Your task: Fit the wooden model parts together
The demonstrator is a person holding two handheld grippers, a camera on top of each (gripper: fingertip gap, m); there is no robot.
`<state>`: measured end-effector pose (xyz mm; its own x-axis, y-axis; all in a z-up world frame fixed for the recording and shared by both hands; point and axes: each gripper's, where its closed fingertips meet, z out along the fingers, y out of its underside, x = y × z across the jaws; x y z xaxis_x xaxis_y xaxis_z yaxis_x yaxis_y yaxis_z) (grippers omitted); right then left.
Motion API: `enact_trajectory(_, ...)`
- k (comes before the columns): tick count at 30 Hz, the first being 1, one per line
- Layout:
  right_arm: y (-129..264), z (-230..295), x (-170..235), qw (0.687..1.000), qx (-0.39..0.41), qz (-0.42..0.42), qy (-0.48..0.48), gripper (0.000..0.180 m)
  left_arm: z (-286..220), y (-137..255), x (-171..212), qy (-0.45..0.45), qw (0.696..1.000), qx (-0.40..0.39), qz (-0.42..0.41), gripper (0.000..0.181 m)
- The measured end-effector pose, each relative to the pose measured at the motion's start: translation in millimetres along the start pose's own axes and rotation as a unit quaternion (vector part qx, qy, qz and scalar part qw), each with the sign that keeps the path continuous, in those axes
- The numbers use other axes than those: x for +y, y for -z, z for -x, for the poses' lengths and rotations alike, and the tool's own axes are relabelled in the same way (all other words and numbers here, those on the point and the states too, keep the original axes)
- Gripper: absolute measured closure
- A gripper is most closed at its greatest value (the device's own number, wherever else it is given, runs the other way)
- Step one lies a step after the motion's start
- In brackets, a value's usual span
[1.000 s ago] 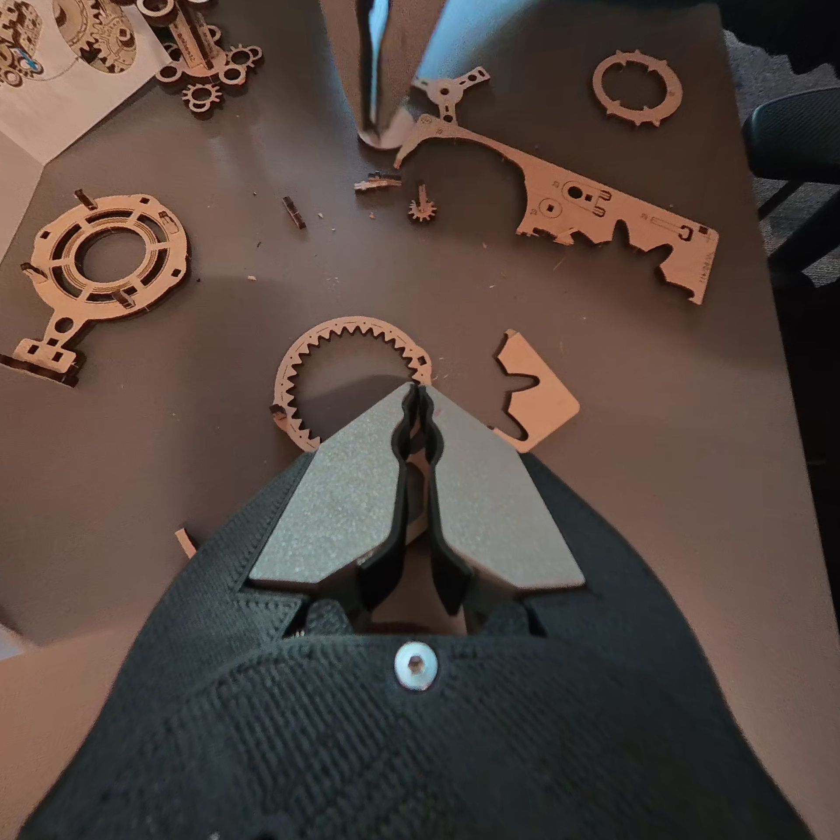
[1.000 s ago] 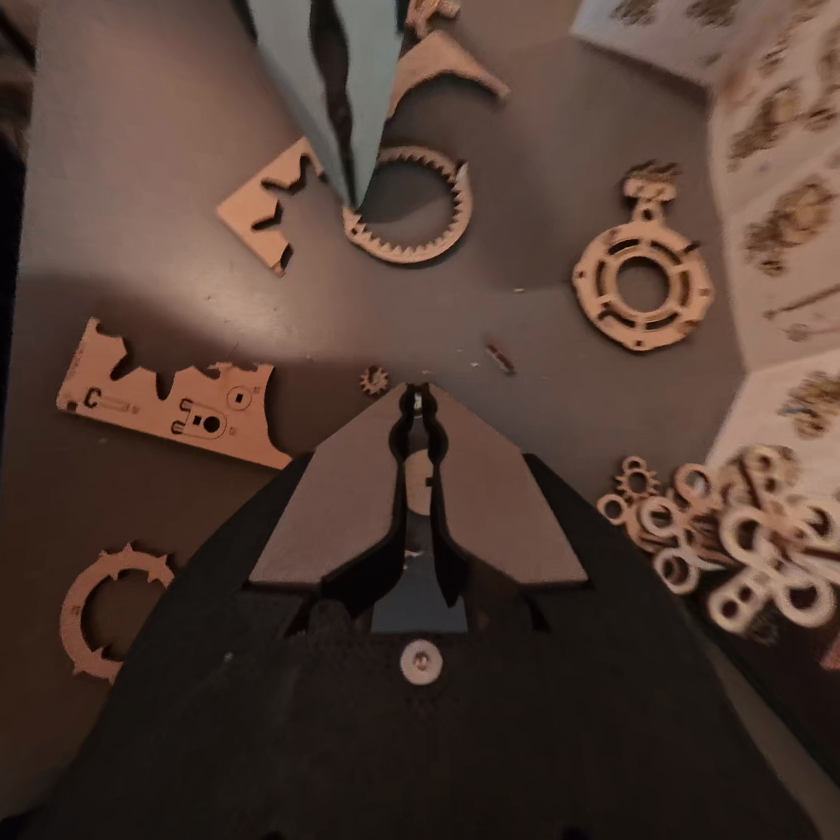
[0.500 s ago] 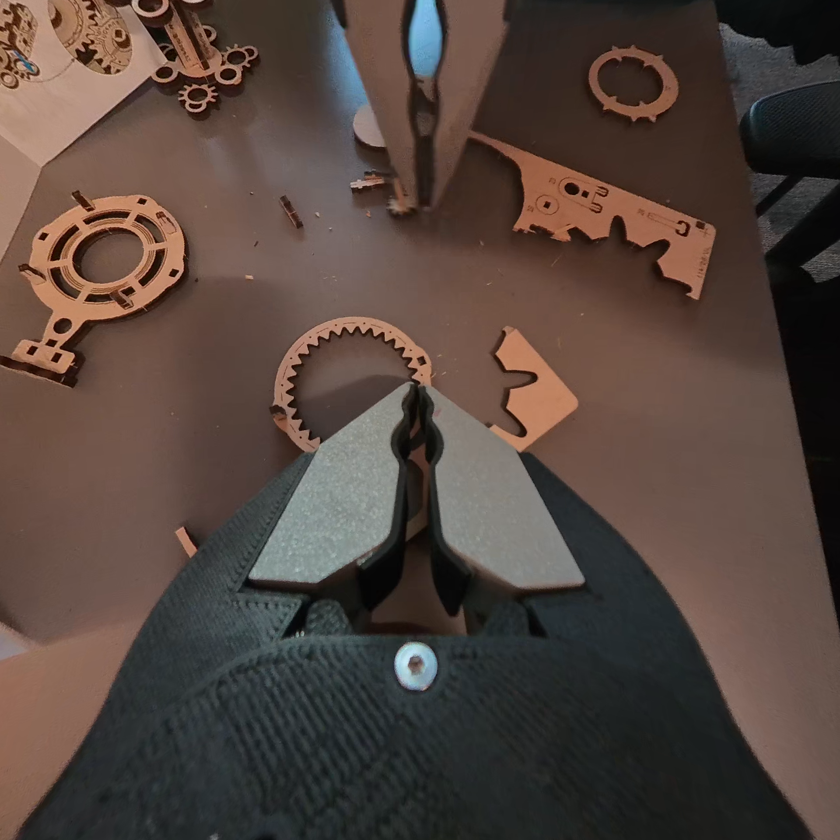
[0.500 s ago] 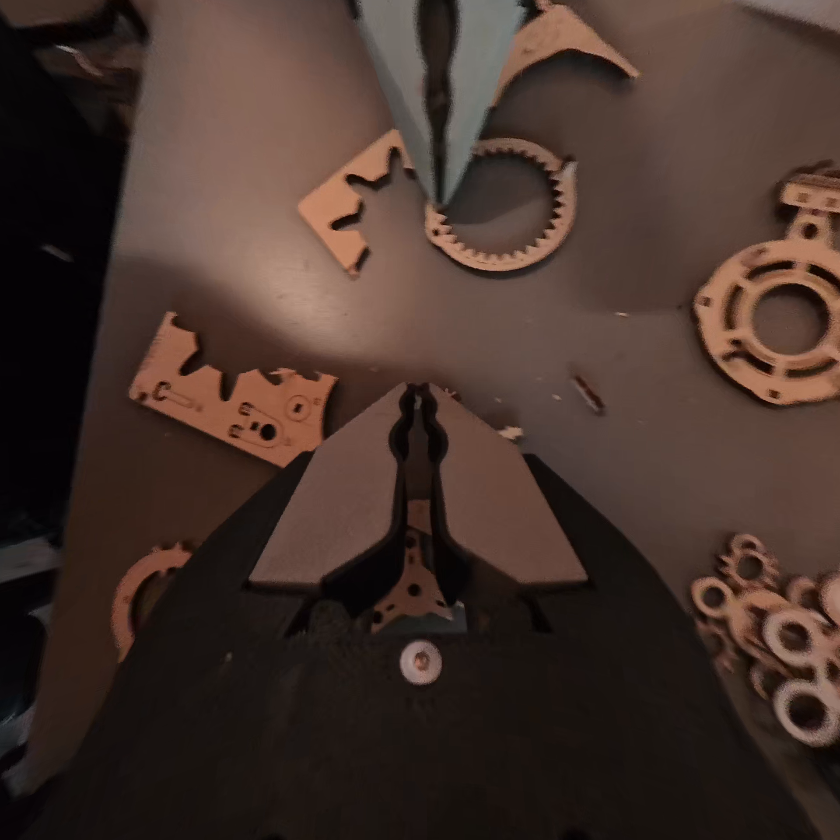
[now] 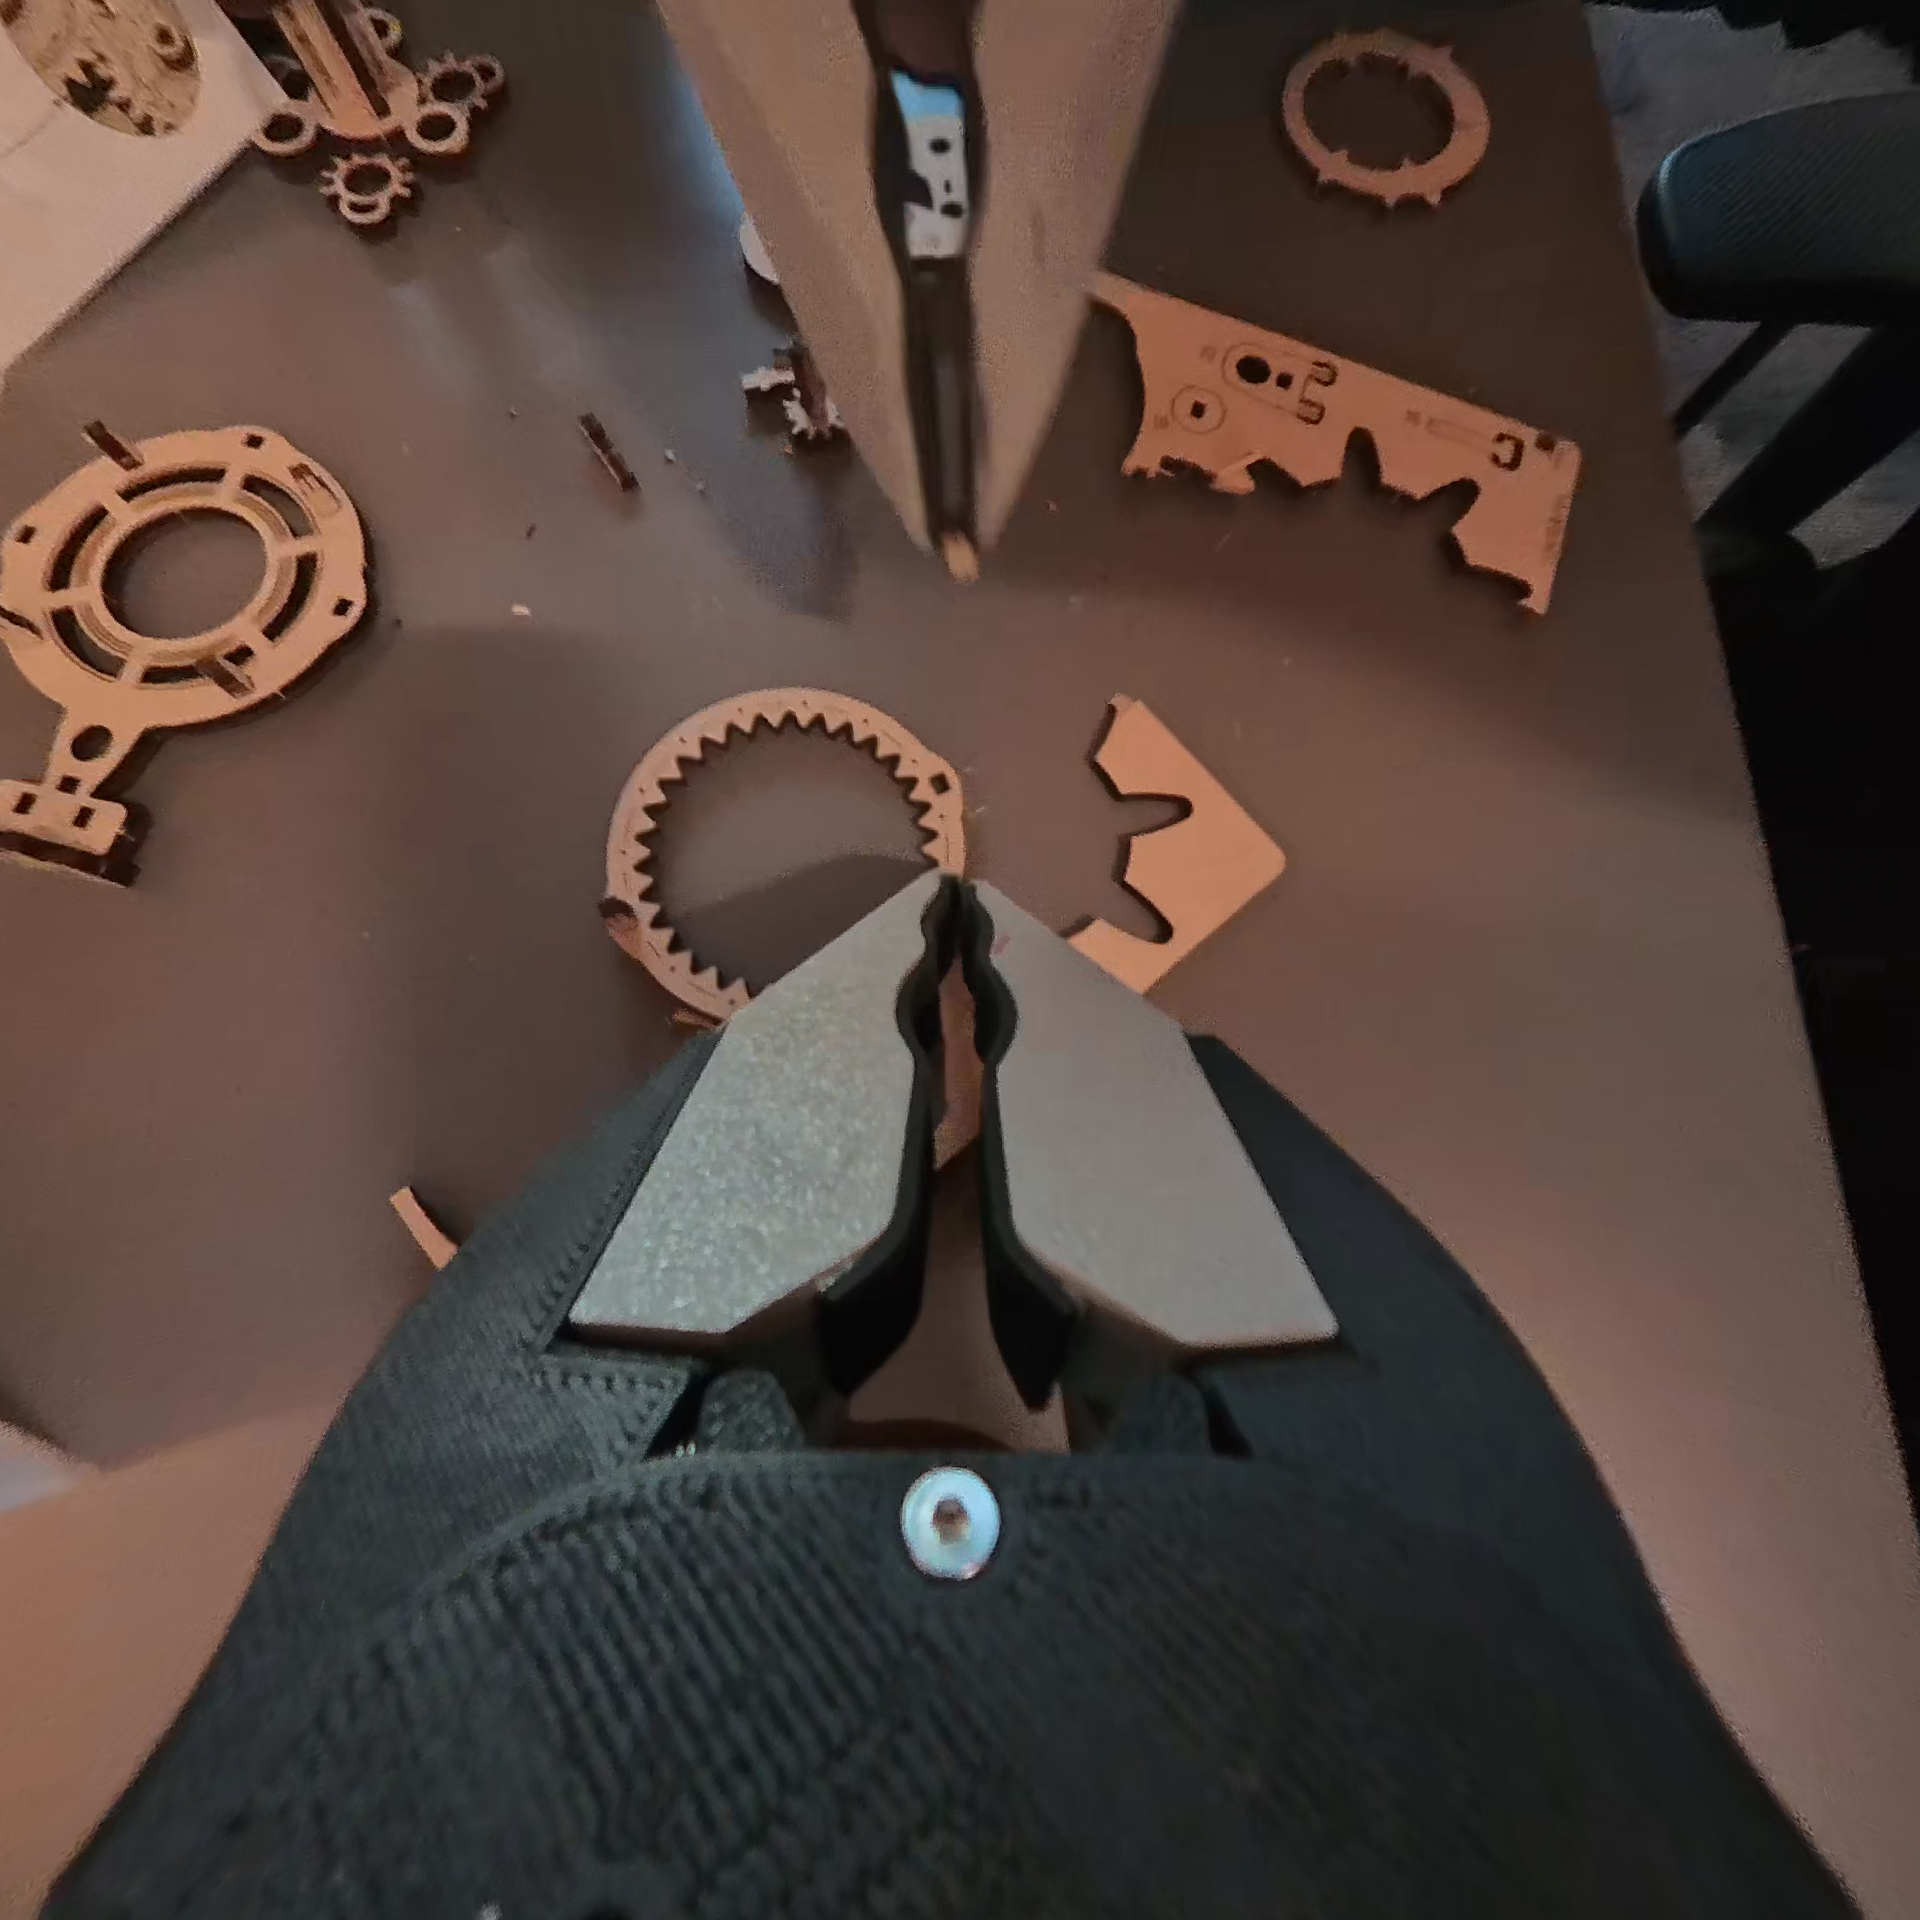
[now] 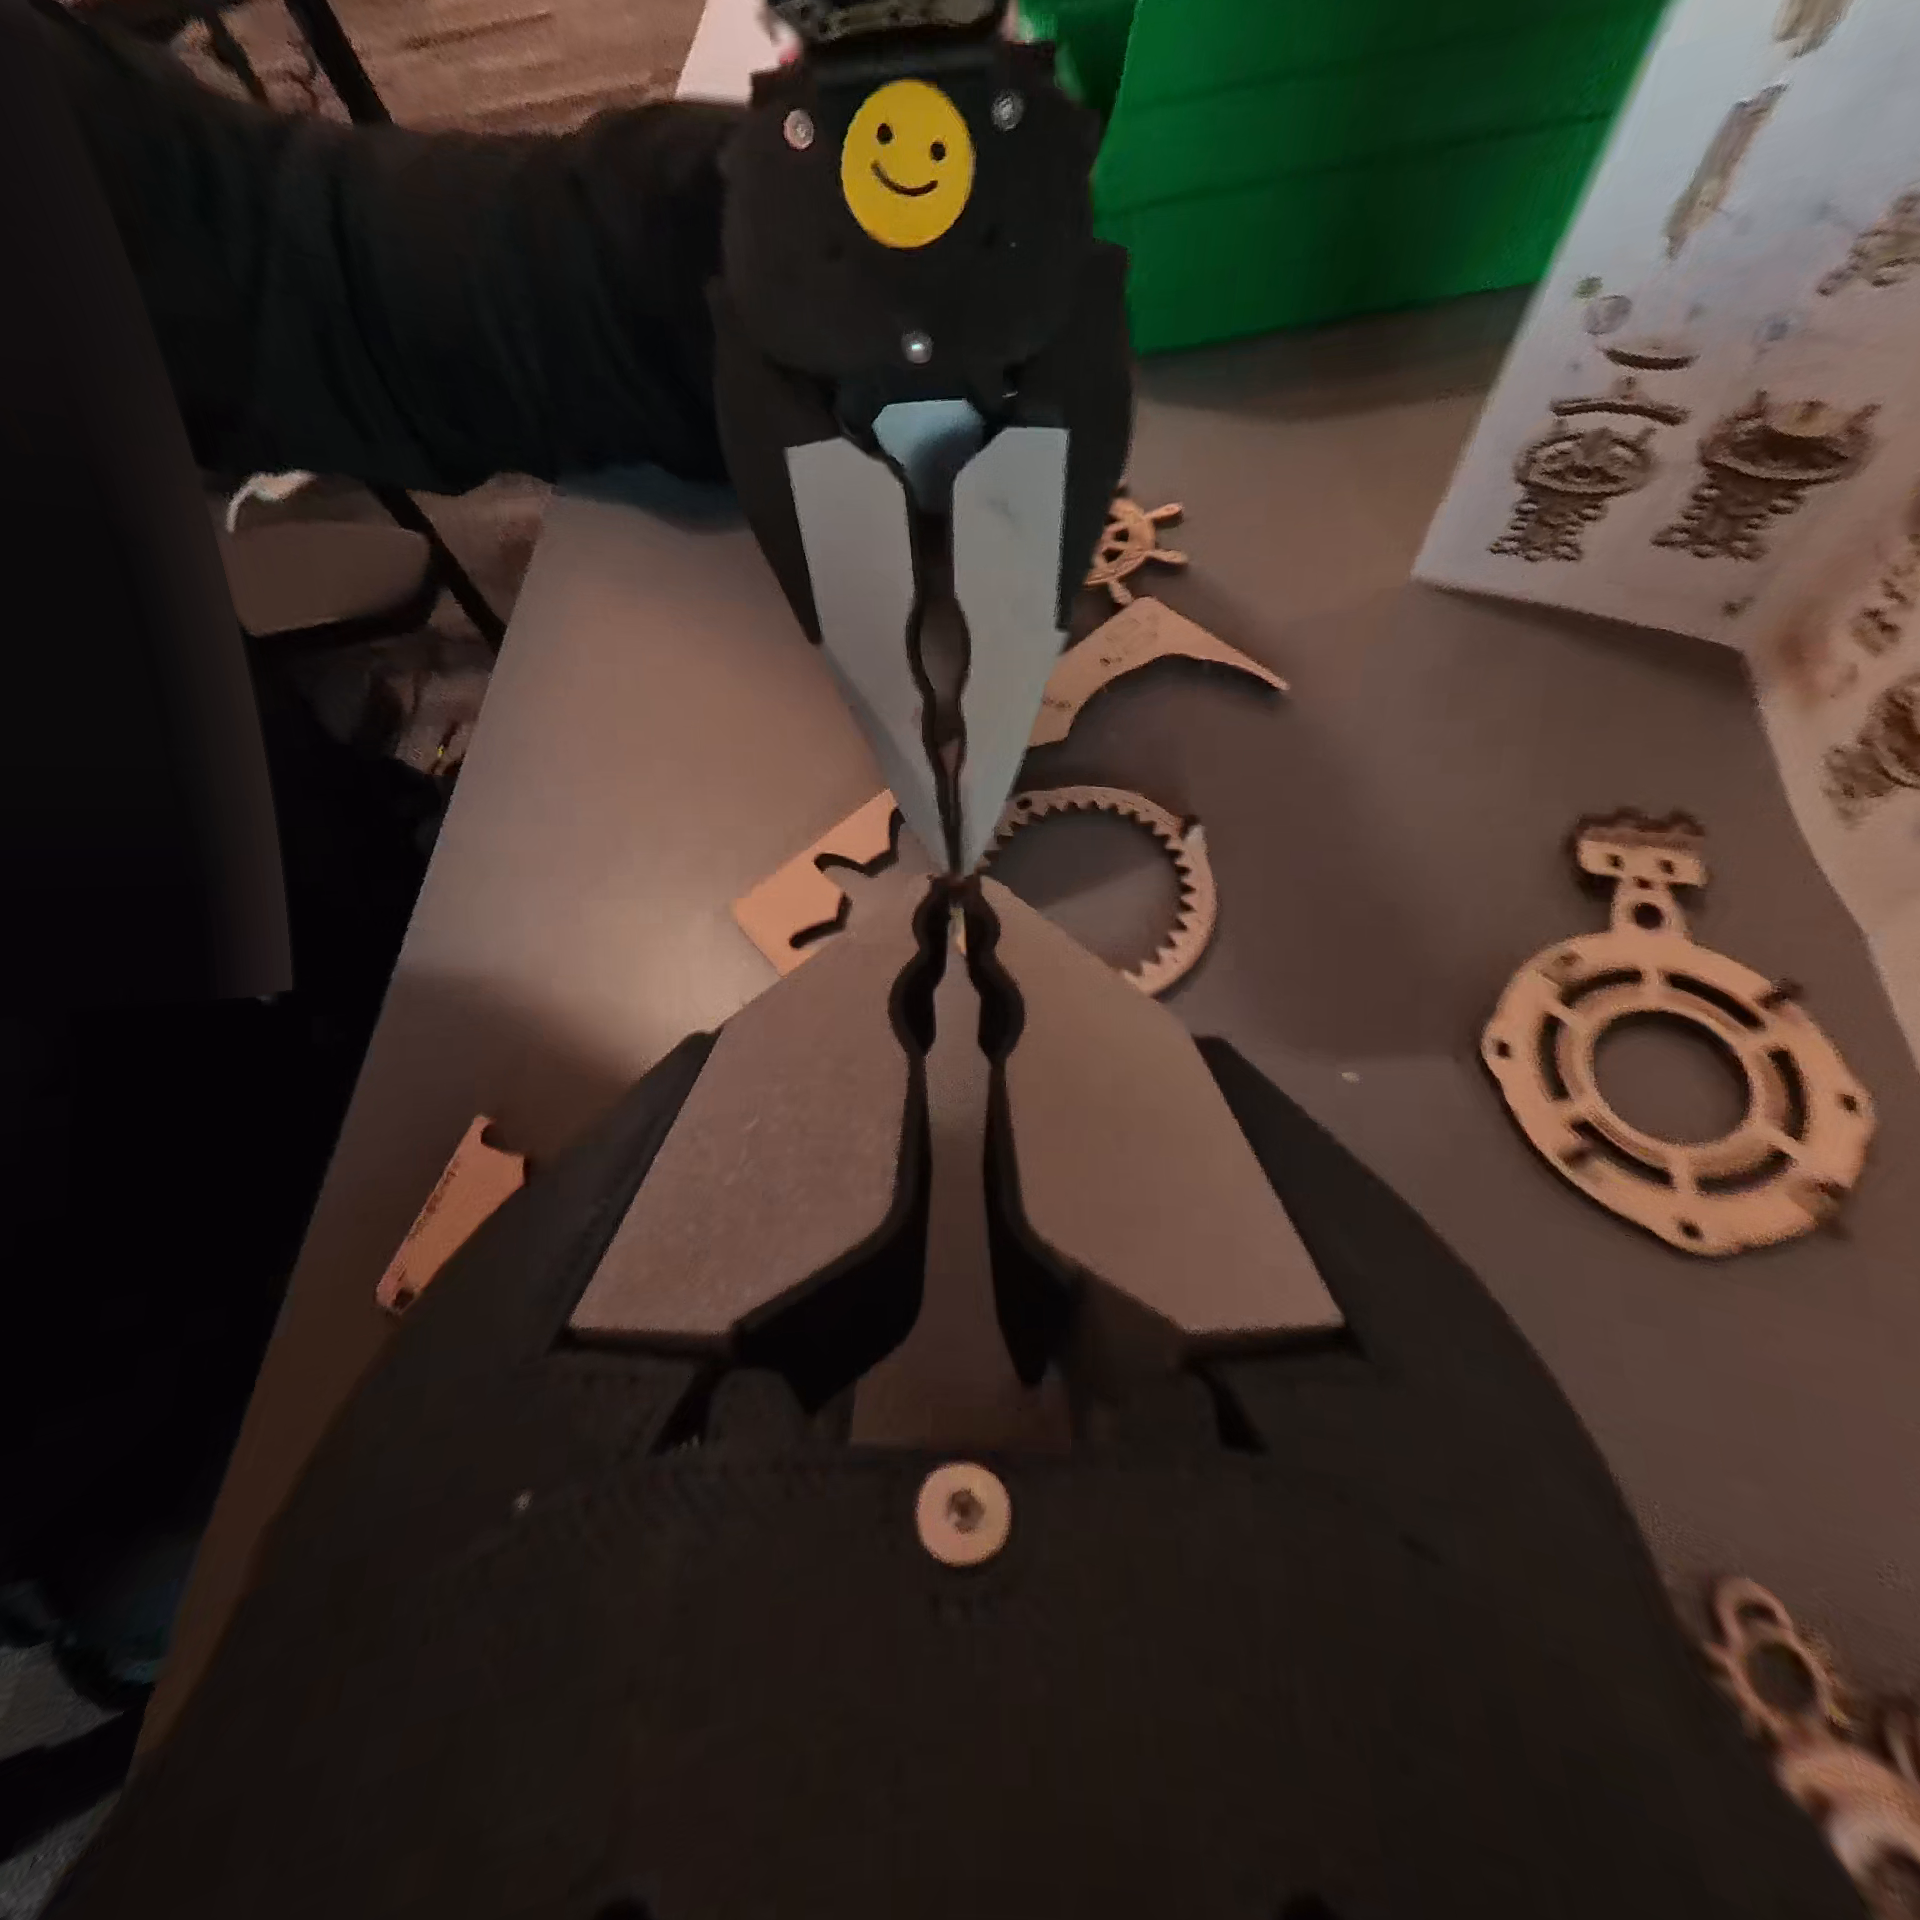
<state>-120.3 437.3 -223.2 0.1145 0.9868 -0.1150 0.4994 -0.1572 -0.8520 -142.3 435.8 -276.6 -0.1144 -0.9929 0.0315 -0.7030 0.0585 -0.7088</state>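
A wooden toothed ring lies flat on the brown table. My left gripper is shut, with its tips down at the ring's right rim; I cannot tell whether it pinches the wood. It also shows in the right wrist view, tip down beside the ring. My right gripper is shut on a small wooden piece that sticks out of its tips. In the left wrist view the right gripper hangs just beyond the ring, pointing at my left one.
A notched scrap lies right of the ring and a long scrap panel behind it. A round frame sits left, a spiked ring far right, a gear cluster and instruction sheet beyond. The table edge and a chair are right. There is about 6 cm between the tips of the two grippers.
My right gripper closed on the small piece near the scrap panel, then moved across toward the ring and my left gripper. My left gripper and the ring have stayed put.
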Motion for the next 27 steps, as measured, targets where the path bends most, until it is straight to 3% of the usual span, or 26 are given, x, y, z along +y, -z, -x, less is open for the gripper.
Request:
enact_trajectory(8,-40,3,13,0.998,0.02,0.057,-0.009,0.18,5,10,9,-0.043,0.999,-0.019,0.022,0.181)
enact_trajectory(12,-41,-6,13,0.997,0.054,0.06,0.001,0.18,9,13,6,-0.031,0.999,-0.023,0.009,0.181)
enact_trajectory(27,-45,-4,17,0.997,0.043,0.068,-0.003,0.18,11,13,10,-0.055,0.997,-0.039,0.022,0.181)
